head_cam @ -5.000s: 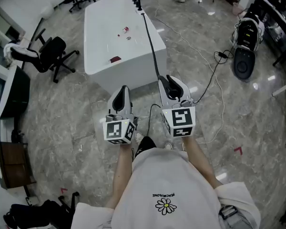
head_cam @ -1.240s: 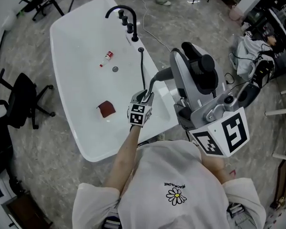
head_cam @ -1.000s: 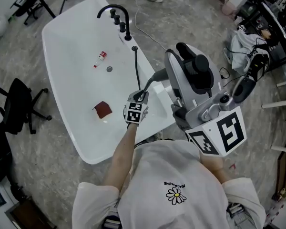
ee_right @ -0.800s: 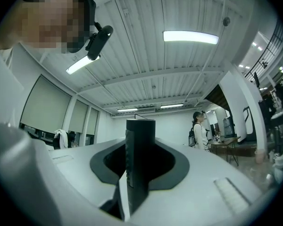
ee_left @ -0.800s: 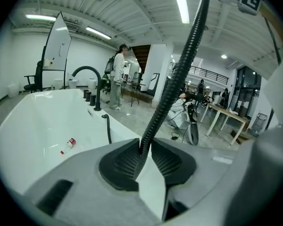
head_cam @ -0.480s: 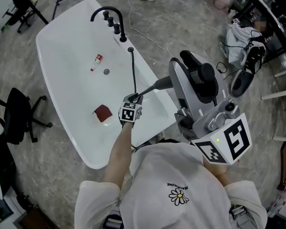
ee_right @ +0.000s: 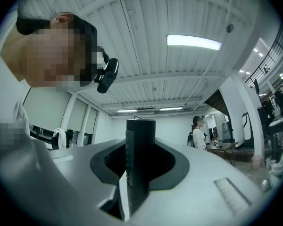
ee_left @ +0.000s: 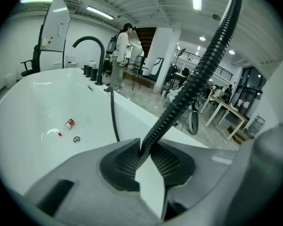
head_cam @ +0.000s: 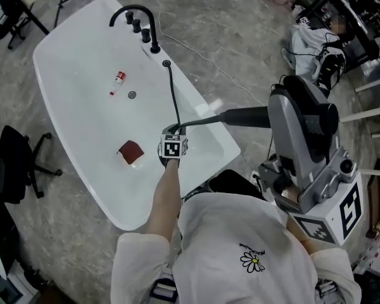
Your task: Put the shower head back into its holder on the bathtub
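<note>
Two hand-held grippers are engaged. The left hand-held gripper (head_cam: 175,132) sits over the near right rim of the white bathtub (head_cam: 69,125), with its pads pinching the black ribbed hose (head_cam: 172,100). Its jaws have just been closing with the hose between them. The right hand-held gripper (head_cam: 284,106) is raised to the right of the bathtub, off its rim. Its jaws are clamped on the dark handle of the shower head (head_cam: 234,115), which extends left toward the left hand-held gripper.

The hose runs from a round fitting (head_cam: 166,63) on the far right rim, just beside the black faucet (head_cam: 134,19), along the rim to the left hand-held gripper.

Inside the bathtub, a small red-capped bottle (head_cam: 118,81) lies near the drain (head_cam: 132,95). A red-brown pad (head_cam: 130,151) lies nearer, just left of the left hand-held gripper.
</note>
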`<state>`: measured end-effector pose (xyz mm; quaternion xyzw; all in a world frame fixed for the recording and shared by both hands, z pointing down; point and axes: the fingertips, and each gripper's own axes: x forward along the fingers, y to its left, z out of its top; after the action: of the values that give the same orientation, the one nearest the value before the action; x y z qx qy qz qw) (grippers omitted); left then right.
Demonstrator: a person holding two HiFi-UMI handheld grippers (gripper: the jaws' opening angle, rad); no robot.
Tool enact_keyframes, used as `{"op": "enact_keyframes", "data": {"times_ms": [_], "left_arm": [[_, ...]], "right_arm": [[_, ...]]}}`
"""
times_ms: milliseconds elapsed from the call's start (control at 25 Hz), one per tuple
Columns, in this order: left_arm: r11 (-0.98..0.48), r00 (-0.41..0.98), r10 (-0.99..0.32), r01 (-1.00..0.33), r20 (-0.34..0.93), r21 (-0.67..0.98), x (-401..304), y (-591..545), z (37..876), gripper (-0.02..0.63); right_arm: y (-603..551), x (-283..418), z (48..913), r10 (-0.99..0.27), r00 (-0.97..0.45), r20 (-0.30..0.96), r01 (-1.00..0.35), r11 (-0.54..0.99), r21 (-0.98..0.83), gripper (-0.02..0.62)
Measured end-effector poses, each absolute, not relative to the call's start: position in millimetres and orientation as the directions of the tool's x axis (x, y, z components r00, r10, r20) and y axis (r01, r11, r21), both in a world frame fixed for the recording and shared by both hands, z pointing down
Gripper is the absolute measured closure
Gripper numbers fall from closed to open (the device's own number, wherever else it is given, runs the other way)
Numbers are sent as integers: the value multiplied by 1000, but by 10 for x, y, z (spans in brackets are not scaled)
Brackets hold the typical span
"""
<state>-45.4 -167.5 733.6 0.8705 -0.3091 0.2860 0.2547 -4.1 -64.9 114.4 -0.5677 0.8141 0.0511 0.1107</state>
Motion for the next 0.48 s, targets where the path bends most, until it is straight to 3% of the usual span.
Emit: {"op": "enact_keyframes", "data": {"times_ms": [240,480], "left_arm": [[-601,621,-525,-755,582,263,-416,-2058,7052,545],[-538,552,-719,-827,423,164,-348,-3017,6139,545]], "right_arm": [[-1010,60,1330,-912,-349,-217,-935,354,16,495],[-1522,405,1775,-907,-400,-134,-913,407,-25,495]]}}
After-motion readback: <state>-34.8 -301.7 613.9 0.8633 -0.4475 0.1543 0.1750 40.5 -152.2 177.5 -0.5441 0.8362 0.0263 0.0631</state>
